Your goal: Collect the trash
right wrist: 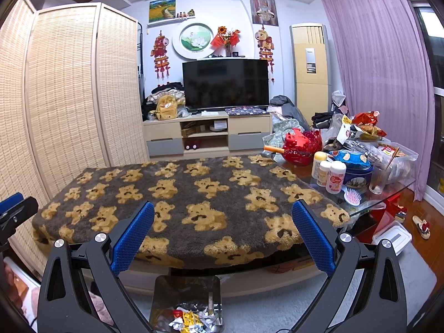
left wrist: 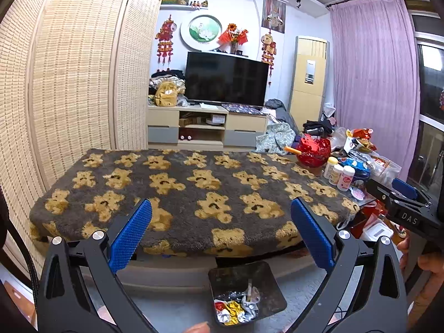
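A dark square bin stands on the floor in front of the table; it holds crumpled foil and coloured wrappers. It also shows in the right wrist view, with the wrappers in it. My left gripper is open and empty, held above the bin at the table's near edge. My right gripper is open and empty at the same edge; its body shows at the right of the left wrist view. The bear-patterned blanket covers the table top, also in the right wrist view.
At the table's right end stand white bottles, a blue tin, a red basket and snack bags. A white lidded box and a slipper lie on the floor right. A woven screen stands left.
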`<state>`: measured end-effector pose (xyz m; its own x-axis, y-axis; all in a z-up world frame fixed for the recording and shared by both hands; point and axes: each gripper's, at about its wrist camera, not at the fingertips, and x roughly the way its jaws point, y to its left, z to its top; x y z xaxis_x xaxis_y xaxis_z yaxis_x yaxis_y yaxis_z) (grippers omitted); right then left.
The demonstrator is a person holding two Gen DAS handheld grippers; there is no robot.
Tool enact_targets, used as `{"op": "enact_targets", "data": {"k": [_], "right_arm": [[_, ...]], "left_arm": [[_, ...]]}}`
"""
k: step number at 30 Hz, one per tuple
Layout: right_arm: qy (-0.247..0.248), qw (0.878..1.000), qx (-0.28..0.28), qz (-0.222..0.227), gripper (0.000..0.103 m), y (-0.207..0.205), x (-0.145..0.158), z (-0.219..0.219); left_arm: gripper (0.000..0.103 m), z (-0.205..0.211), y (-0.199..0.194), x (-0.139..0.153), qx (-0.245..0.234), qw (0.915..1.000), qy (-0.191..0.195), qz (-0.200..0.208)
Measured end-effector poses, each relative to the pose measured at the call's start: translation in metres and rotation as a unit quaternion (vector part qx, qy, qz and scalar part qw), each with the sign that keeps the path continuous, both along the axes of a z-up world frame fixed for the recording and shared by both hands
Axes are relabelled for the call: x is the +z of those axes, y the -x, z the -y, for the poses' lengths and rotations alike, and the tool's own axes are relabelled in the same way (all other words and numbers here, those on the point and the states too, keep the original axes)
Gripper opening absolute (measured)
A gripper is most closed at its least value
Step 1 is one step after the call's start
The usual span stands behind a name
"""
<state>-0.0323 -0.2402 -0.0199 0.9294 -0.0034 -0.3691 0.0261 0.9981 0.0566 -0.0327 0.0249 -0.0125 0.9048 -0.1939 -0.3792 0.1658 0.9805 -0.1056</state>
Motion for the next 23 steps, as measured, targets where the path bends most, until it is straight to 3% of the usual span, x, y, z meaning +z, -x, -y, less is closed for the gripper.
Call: {"op": "enact_targets", "data": {"k": [15,23], "right_arm": [[-0.004,1.000,-0.004,-0.006,0.100,-0.0042,-0.0015,-0.0017],[-0.003,1.000,-0.004,-0.008,0.100,-0.0056,-0.0024,-0.0032]], "left_arm": [[0.095,0.0039,-0.0001,-0.0001,-0.011,0.9999,0.004,0.002],[0.095,0.0011,0.0002,0.0021,0.005,0.9999,0.002,0.013]]}}
